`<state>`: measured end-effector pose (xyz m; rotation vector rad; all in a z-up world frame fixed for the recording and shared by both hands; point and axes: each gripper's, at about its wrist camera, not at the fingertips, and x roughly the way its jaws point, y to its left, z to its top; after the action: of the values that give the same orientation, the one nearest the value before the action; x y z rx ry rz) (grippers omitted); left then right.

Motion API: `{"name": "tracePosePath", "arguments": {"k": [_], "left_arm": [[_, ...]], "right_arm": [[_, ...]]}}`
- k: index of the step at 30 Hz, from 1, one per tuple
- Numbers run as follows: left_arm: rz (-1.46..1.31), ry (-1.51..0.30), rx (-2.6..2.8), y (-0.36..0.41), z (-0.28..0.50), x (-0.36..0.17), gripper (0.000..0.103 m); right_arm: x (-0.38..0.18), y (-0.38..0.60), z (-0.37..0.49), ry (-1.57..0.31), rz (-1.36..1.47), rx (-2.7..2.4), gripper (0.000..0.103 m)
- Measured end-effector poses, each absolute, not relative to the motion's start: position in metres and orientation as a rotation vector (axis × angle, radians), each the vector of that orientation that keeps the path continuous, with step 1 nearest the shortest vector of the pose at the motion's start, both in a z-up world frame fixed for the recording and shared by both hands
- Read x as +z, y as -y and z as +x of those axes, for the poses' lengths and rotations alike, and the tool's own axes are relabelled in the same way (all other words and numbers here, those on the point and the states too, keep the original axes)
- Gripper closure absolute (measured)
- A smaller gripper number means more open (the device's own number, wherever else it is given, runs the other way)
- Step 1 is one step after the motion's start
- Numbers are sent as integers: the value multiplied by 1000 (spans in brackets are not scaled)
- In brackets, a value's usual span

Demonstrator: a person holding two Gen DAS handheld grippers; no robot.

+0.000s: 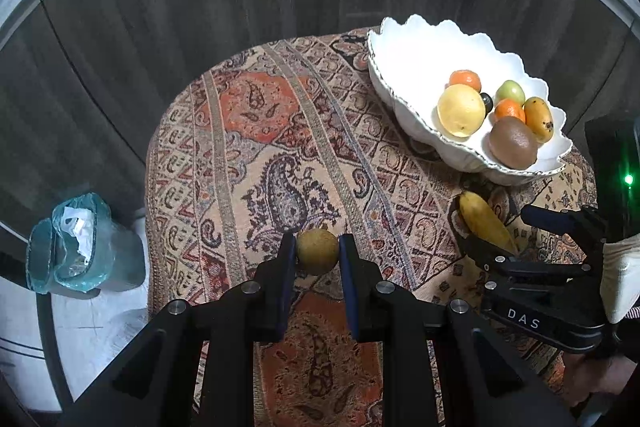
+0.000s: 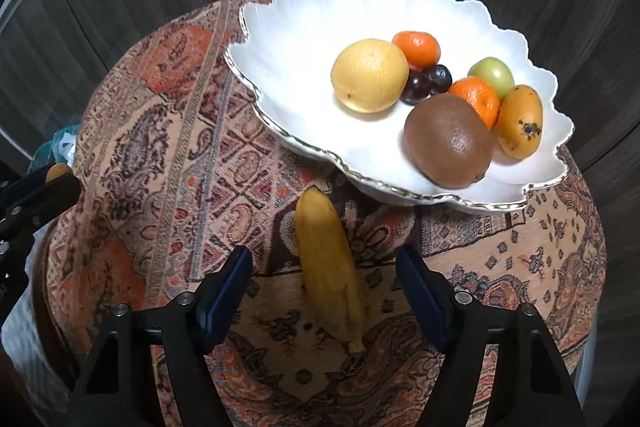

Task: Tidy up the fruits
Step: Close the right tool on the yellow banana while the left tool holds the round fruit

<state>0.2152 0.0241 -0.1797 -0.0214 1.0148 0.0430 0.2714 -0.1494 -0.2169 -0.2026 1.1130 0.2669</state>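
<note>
Table (image 1: pixel 240 155) under paisley cloth, dark wood panels behind, bin (image 1: pixel 80 243) on floor. White bowl (image 2: pixel 304 27): seven fruits plus two grapes. Left tongs (image 1: pixel 317 251) clenched on small round fruit (image 1: pixel 317 251); right tongs (image 2: pixel 324 279) released, astride one banana (image 2: pixel 328 267) on cloth.

Round table (image 2: pixel 132 131), as I see it through both wrist cameras: covered by a paisley cloth in orange, beige and dark tones. Directly on it: one white scalloped bowl (image 2: pixel 304 27) with gilt rim, and one banana (image 2: pixel 326 267) lying just beside the bowl's near edge.
</note>
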Motion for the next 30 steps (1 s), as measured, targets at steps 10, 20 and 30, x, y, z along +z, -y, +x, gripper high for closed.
{"name": "tracePosePath", "arguments": {"k": [10,20,30], "left_arm": [[-20,-1032,41,-22,218,-187,81],[-20,-1029,38,-21,217,-184,81],[-11,-1003,23,-13,212,-171,81]], "right_arm": [[-239,149,272,-1178,-200,261,52],[-232,146,265,-1163,-214,250,71],[-201,162,247,-1122,-122,189,71]]}}
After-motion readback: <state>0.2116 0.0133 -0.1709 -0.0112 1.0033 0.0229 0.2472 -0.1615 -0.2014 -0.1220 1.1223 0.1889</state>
